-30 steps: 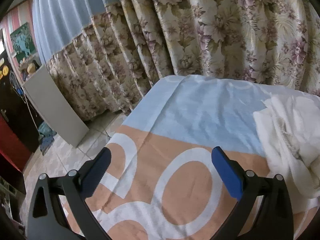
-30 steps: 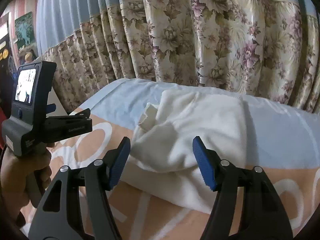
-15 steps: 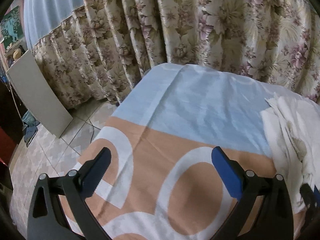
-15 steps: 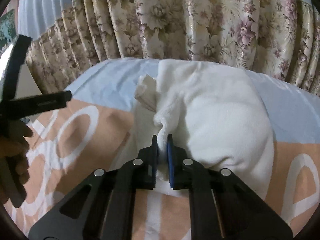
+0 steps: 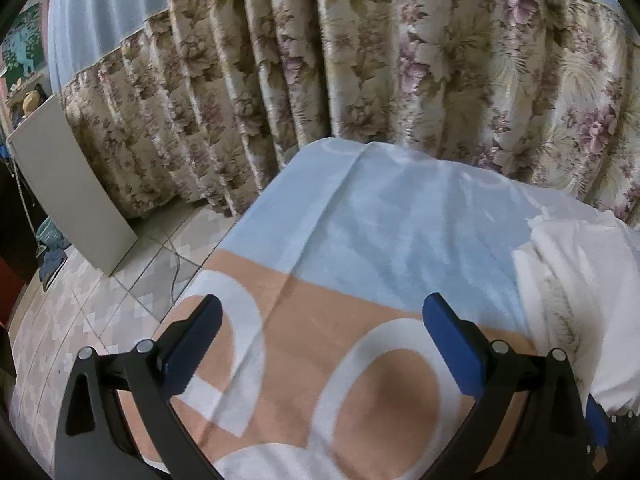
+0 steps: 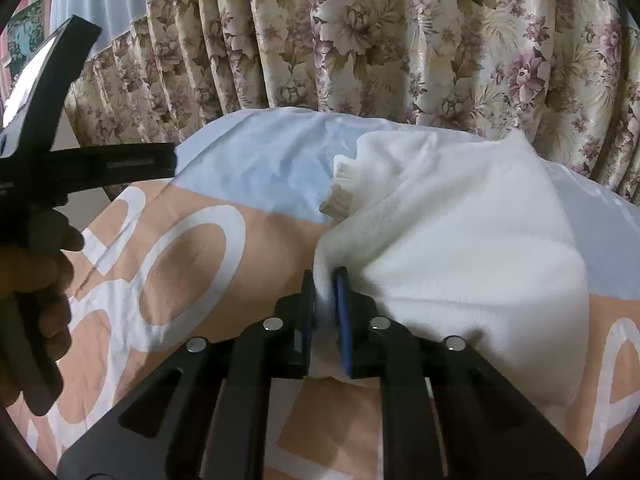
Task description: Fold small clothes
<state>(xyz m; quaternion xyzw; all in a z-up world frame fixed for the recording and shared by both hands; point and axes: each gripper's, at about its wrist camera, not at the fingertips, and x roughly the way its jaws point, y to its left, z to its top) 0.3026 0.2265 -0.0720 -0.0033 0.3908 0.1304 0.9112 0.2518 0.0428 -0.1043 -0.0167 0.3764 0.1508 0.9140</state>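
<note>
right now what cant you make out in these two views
- White garment: what kind it is. It lies bunched in the right wrist view, and the left wrist view cuts it off at the right edge.
- Right gripper: its jaws are opening with a fold between them; its own fingers hide the cloth below.
- Left gripper: open over the bedsheet; the nearest print is blurred.

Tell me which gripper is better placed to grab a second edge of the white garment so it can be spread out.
Left, probably. The left gripper is open and empty over the bedsheet. The right gripper already pinches a fold of the white garment, though its jaws are opening slightly.
</note>
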